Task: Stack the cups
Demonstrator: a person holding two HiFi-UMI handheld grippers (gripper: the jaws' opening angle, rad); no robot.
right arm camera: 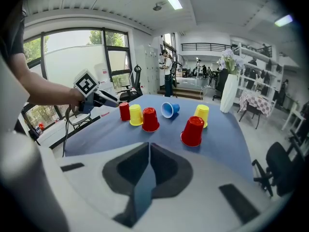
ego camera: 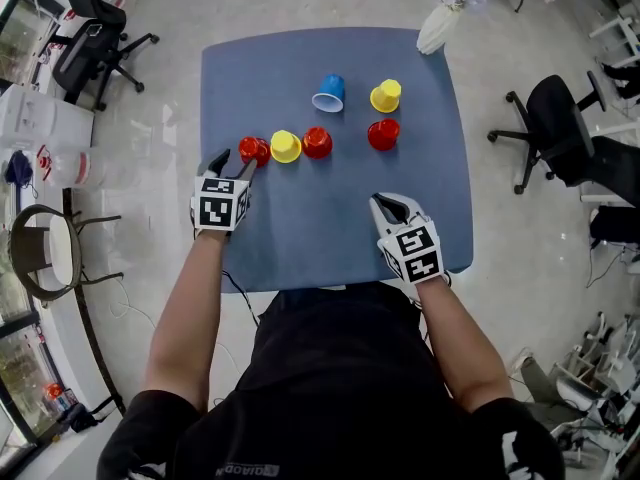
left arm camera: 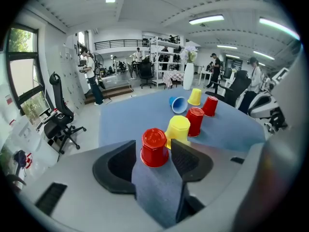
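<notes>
- Your tabletop (ego camera: 300, 230) is covered in blue fabric and stands on a pale, glossy floor (ego camera: 160, 108).
- A row of three upturned cups sits near its left edge: the leftmost red cup (ego camera: 254, 150), a yellow cup (ego camera: 285, 146) and a second red cup (ego camera: 317, 142).
- Further right stand a third red cup (ego camera: 383, 134) and another yellow cup (ego camera: 385, 96), with a blue cup (ego camera: 329, 93) on its side between the groups.
- Your left tongs (ego camera: 233, 163) are spread wide, the leftmost red cup standing on the tabletop between them.
- Your right tongs (ego camera: 388, 206) are closed and empty over the near right part.
- A white vase (ego camera: 436, 28) stands by the far right corner.
- Black office chairs flank the tabletop: one chair (ego camera: 95, 28) at left, another chair (ego camera: 560, 138) at right.
- Large windows (right arm camera: 72, 57) line the wall on your left.
</notes>
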